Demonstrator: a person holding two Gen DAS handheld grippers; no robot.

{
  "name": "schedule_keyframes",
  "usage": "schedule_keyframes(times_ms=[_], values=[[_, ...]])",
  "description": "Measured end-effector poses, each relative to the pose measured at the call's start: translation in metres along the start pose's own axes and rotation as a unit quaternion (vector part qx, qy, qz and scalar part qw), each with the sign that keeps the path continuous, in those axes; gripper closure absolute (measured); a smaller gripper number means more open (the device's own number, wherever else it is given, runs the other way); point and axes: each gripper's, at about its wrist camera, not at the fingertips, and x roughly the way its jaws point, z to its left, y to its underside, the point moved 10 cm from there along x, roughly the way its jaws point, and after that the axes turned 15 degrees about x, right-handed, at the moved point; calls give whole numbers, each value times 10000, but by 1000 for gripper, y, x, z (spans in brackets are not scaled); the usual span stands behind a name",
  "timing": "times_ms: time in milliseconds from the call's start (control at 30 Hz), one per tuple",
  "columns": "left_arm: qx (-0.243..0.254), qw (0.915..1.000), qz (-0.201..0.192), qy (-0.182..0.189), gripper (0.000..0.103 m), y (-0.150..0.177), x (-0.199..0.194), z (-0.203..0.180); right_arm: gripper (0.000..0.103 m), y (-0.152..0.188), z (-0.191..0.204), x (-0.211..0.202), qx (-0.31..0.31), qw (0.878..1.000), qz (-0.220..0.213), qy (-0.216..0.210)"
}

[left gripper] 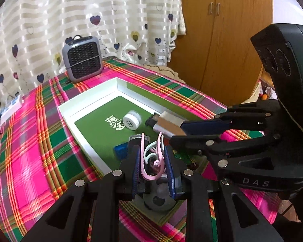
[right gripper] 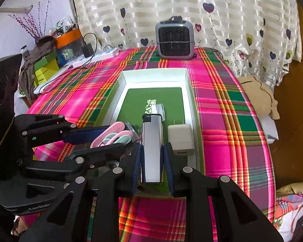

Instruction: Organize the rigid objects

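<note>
My left gripper (left gripper: 152,157) is shut on a bundle of pink and mint plastic clips (left gripper: 141,157), held over the near end of the white tray with a green floor (left gripper: 86,98). My right gripper (right gripper: 151,147) is shut on a silver lighter (right gripper: 151,141) with a black cap, held lengthwise over the same end of the tray (right gripper: 154,70). In the tray lie a white round case (left gripper: 131,120), a blue block (left gripper: 121,150) and a white charger plug (right gripper: 180,139). The two grippers hang side by side, the left gripper (right gripper: 107,139) showing with its clips (right gripper: 115,128) in the right wrist view.
The tray sits on a pink and green plaid cloth. A grey fan heater (right gripper: 174,40) stands behind it against the heart-print curtain. A power strip (right gripper: 97,55) and boxes (right gripper: 46,66) crowd the far left. A beige cloth (right gripper: 258,94) lies at the right edge, with a wooden wardrobe (left gripper: 222,40) beyond.
</note>
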Motion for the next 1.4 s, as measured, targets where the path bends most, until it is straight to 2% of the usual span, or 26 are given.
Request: schedule_keyframes(times_ms=[267,467,767,1400], values=[[77,9999,27,-143,78,-3,3,-2,79,0,-6,1,33,10000,53,12],[29,9997,-113,-193,73,-8,-5,-2,79,-3,-7,-9,-10,9999,-113,58],[-55,9990,-226,-371,72,-8,-27,-12,77,1,-3,-27,-104,9995,-271,112],[-548,9957,-12,-740,72,27,-69,-46,70,41,9,-61,-369,9985,-359,167]])
